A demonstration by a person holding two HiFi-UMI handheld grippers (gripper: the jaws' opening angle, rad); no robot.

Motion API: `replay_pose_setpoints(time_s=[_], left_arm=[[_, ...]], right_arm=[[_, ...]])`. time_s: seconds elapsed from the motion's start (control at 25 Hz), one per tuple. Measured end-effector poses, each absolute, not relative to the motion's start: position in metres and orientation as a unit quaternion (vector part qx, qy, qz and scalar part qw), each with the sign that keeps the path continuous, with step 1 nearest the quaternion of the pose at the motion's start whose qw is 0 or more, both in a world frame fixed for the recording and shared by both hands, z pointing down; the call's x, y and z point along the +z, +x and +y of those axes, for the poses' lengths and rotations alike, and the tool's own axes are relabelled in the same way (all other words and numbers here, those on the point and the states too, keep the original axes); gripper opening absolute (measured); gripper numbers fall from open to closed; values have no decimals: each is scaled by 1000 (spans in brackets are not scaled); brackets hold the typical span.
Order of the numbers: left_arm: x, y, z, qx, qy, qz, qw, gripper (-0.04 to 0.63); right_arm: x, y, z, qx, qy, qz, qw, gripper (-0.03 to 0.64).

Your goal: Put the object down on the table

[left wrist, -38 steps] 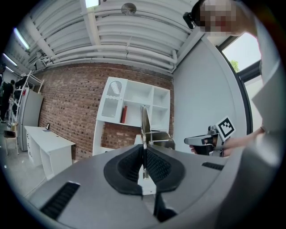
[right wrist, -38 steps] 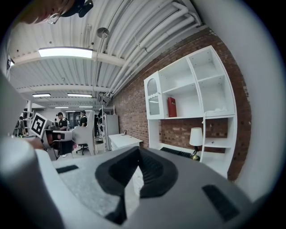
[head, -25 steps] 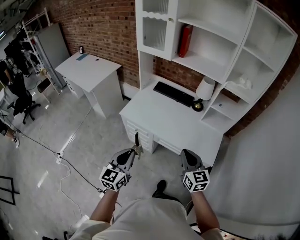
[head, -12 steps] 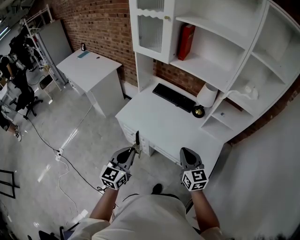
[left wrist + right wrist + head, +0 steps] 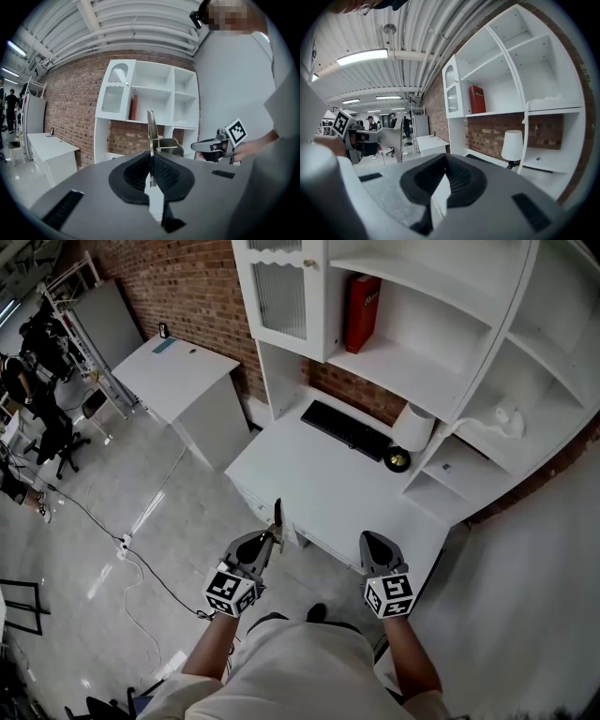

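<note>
Left tongs (image 5: 151, 161): ribbed black pads clenched on a thin, flat metal piece (image 5: 150, 131). It is gripped at its lower end and stands upright out of the tips, seen edge-on. A duller plate and a small pin branch off the side facing the right tongs. The piece is up in the air, not resting on anything.

Right tongs (image 5: 445, 171): pads pressed together, nothing in them. They sit level with the left pair and apart from it.

Just ahead of both tips: a white desk (image 5: 319, 486) with a smooth matte top.
- Farther ahead on it lies a flat black keyboard (image 5: 347, 430).
- Beyond the right tongs stands a lamp (image 5: 410, 424) with a white tapered shade and a dark round base.

Above these: white shelves (image 5: 412, 362) holding a red book (image 5: 362, 313), against a rough red brick wall (image 5: 187, 287).
</note>
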State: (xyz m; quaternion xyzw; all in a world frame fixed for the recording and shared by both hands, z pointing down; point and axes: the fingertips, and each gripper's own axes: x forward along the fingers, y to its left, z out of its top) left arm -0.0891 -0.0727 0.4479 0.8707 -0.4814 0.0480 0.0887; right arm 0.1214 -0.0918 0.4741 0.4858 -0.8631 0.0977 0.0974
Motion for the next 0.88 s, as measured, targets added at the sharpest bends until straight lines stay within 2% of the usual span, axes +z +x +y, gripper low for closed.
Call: replay_pose_setpoints(time_s=[0.88], left_arm=[[477, -80, -153, 87, 895, -427, 99, -6]], right_arm=[[506, 120, -137, 131, 529, -831, 113, 2]])
